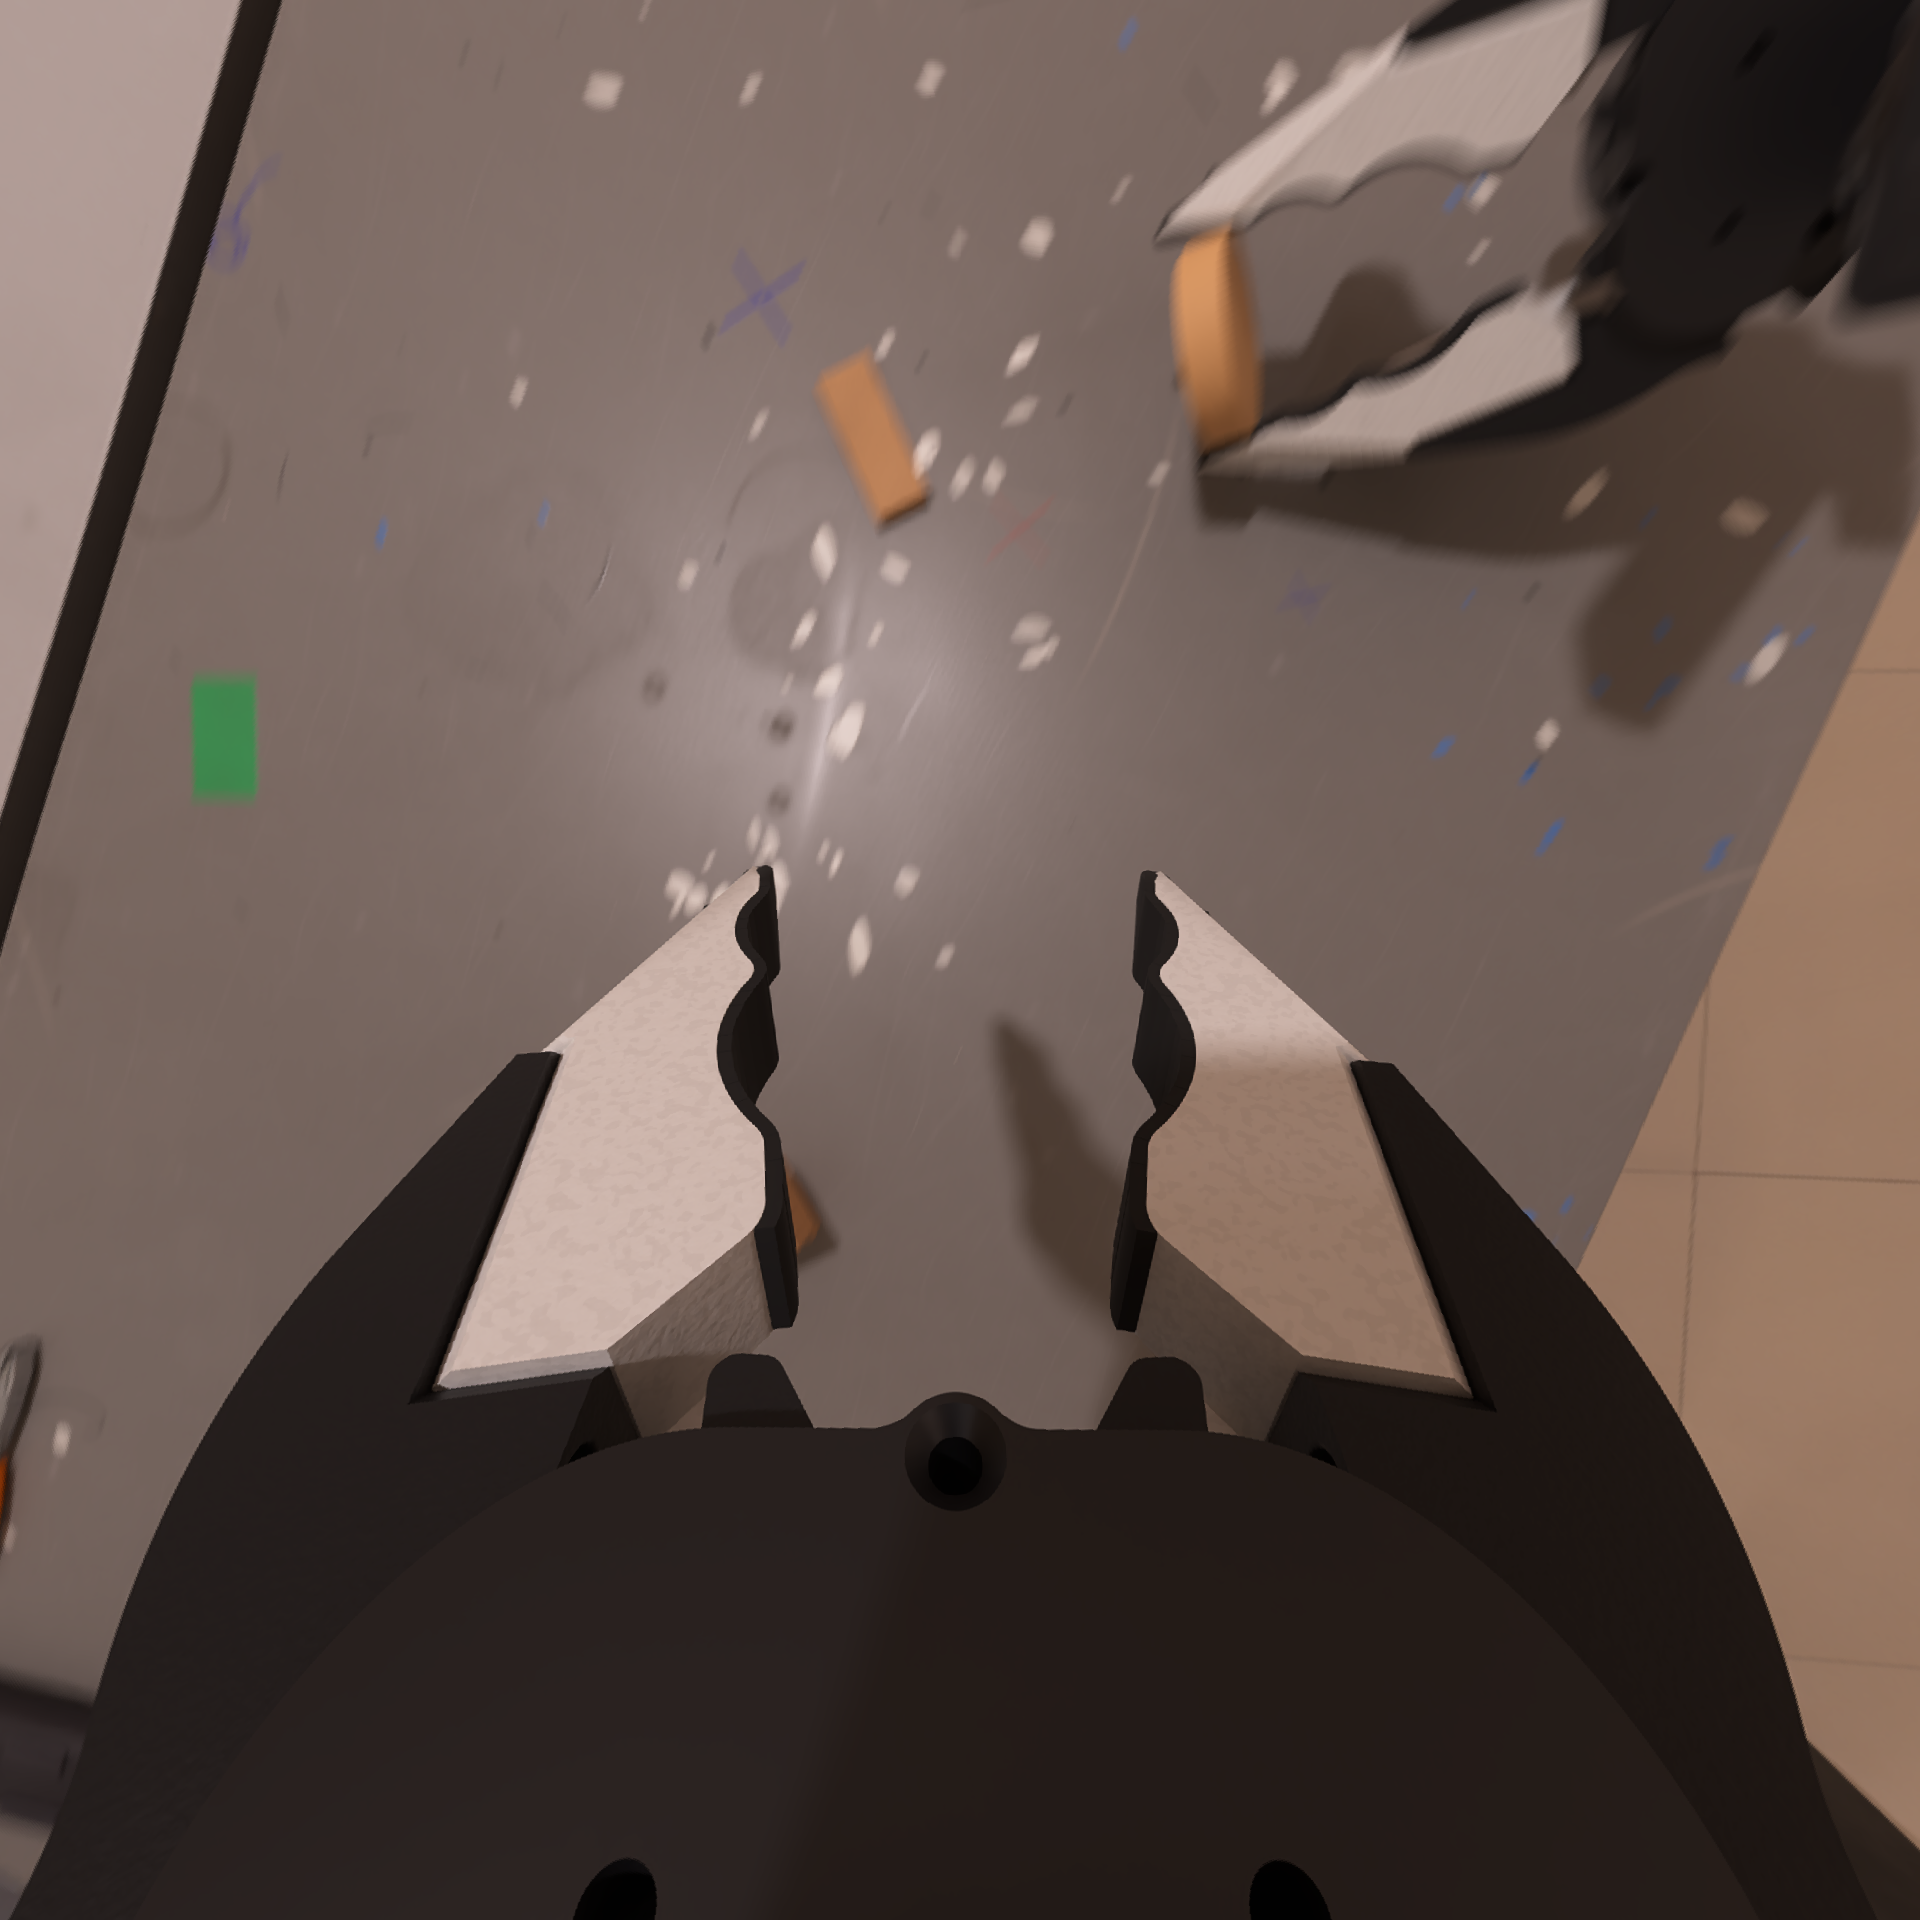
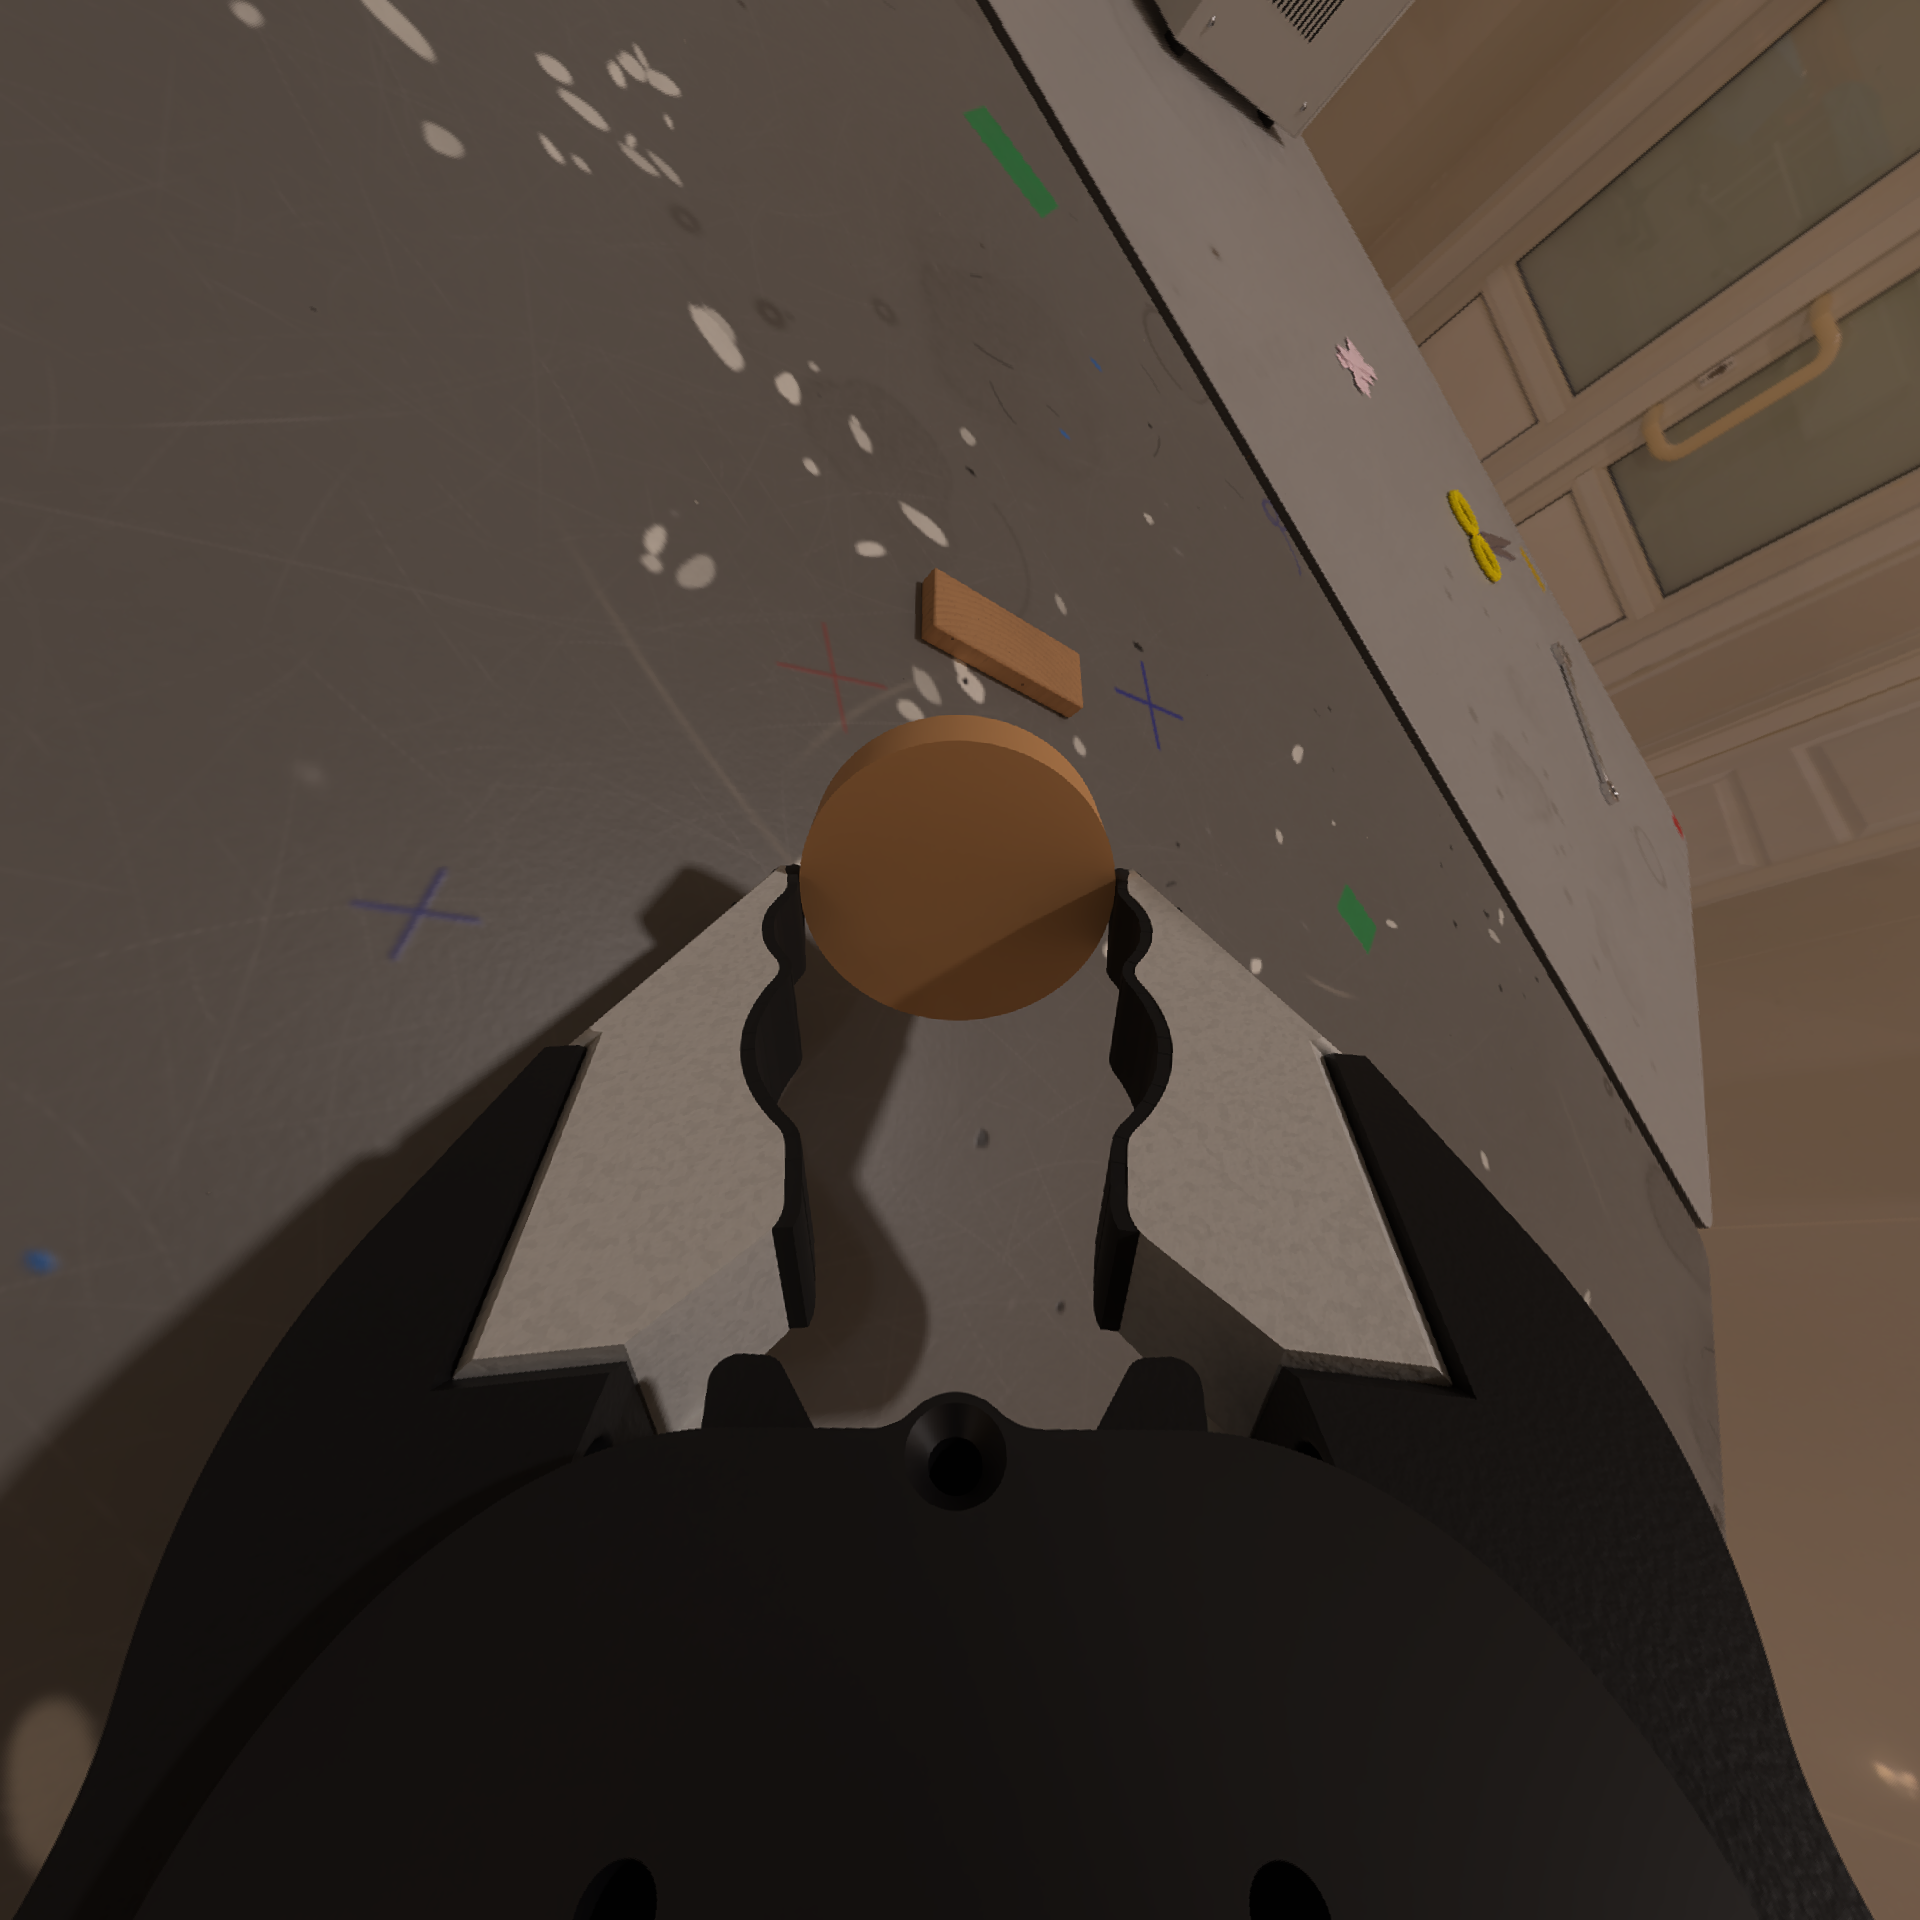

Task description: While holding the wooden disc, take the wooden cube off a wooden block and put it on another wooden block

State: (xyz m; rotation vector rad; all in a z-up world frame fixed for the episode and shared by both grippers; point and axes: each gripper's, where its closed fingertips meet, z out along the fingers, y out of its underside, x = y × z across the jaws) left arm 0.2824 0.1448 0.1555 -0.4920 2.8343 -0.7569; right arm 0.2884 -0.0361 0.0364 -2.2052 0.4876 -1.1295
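Observation:
My right gripper (image 2: 956,883) is shut on the round wooden disc (image 2: 956,868), held by its rim above the grey table. In the left wrist view that gripper (image 1: 1205,353) shows at the upper right with the disc (image 1: 1216,343) edge-on. A flat wooden block (image 2: 1003,644) lies on the table beyond the disc; it also shows in the left wrist view (image 1: 871,436). My left gripper (image 1: 956,883) is open and empty above the table. A small piece of wood (image 1: 805,1210) peeks out beside its left finger, mostly hidden. I cannot tell whether it is the cube.
The grey table (image 1: 468,520) is speckled with white paint flecks and pen crosses. Green tape patches (image 1: 223,738) (image 2: 1010,161) lie on it. A second table (image 2: 1455,623) beyond the dark edge holds yellow scissors (image 2: 1475,535) and a wrench (image 2: 1584,722). The table's right edge and the tiled floor (image 1: 1766,935) are close.

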